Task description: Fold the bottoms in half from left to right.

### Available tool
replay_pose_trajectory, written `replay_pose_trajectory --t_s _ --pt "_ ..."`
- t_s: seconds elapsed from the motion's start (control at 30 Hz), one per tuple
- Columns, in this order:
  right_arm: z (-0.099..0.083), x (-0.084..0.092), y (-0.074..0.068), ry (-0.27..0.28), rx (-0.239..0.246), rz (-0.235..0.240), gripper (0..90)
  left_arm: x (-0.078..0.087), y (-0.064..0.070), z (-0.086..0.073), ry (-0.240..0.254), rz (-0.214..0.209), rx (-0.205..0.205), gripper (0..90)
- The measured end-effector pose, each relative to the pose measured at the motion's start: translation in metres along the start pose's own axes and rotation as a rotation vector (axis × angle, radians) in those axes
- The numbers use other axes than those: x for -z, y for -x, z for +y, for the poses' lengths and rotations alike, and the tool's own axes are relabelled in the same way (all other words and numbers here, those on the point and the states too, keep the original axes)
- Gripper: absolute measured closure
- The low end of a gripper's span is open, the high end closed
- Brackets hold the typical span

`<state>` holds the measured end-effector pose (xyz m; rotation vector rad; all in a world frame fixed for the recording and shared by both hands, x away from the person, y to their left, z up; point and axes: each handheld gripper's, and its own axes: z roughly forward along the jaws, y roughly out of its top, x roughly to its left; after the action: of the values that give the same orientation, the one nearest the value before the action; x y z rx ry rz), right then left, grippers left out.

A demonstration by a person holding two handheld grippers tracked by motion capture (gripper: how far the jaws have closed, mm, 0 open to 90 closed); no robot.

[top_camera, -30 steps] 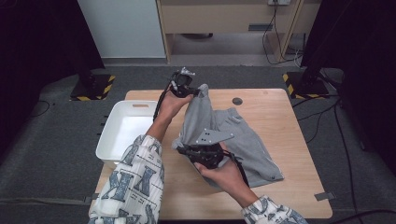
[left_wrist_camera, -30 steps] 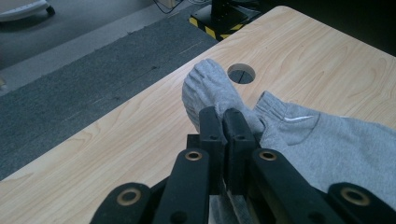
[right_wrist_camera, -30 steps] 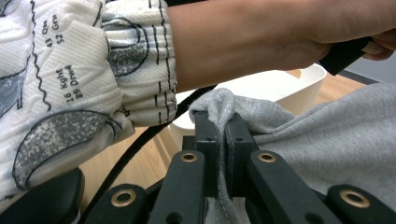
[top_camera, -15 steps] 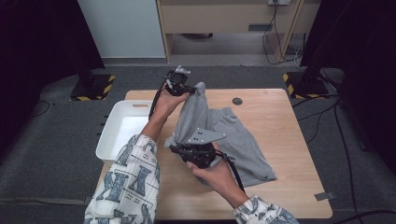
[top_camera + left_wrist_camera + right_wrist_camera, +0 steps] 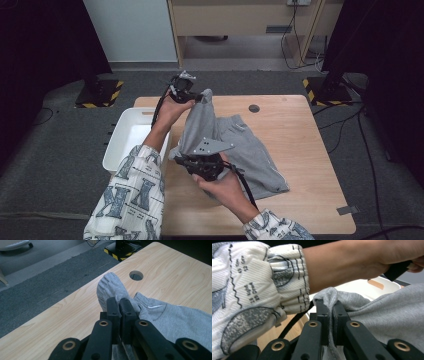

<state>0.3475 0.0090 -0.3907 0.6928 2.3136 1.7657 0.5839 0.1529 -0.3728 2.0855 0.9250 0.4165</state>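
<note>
A pair of grey shorts (image 5: 240, 145) lies partly on the wooden table (image 5: 300, 130), with one edge lifted between both grippers. My left gripper (image 5: 200, 96) is raised over the table's far left side and is shut on a bunched corner of the grey fabric (image 5: 112, 287). My right gripper (image 5: 181, 159) sits lower, near the table's left middle, shut on another fold of the grey cloth (image 5: 329, 296). The cloth hangs taut between the two grips. A white stripe (image 5: 155, 306) marks the shorts' hem.
A white plastic bin (image 5: 131, 137) stands at the table's left edge, under the left forearm in its patterned sleeve (image 5: 249, 285). A round cable hole (image 5: 254, 108) sits in the table's far middle. Black stands with yellow-striped feet (image 5: 320, 90) flank the table.
Both grippers have shifted a little to the left with the cloth still held. The lifted edge of the shorts now stands steeper, and more of the garment has been drawn toward the table's left side.
</note>
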Motion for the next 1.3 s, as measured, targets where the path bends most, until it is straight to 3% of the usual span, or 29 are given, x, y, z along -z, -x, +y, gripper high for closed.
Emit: replay_pose_trajectory --t_s 0.2,0.33,0.57,0.97,1.3 --pt "0.006 -0.01 -0.008 -0.002 0.007 0.008 87.0 0.007 -0.004 -0.001 0.019 -0.007 0.003 87.6" --pt "0.011 -0.017 -0.013 0.005 0.005 0.02 87.0 0.012 -0.009 -0.004 0.007 0.004 -0.007 87.6" --pt "0.013 -0.023 -0.017 0.005 -0.002 0.037 87.0 0.02 -0.018 -0.011 0.006 0.013 0.018 87.6" --pt "0.0 0.02 -0.001 -0.022 0.016 -0.002 87.0 -0.001 0.001 -0.004 -0.016 0.013 0.025 87.6" --pt "-0.016 0.054 0.017 -0.08 0.03 -0.037 87.0 -0.022 0.013 0.0 -0.017 0.001 0.038 87.6"
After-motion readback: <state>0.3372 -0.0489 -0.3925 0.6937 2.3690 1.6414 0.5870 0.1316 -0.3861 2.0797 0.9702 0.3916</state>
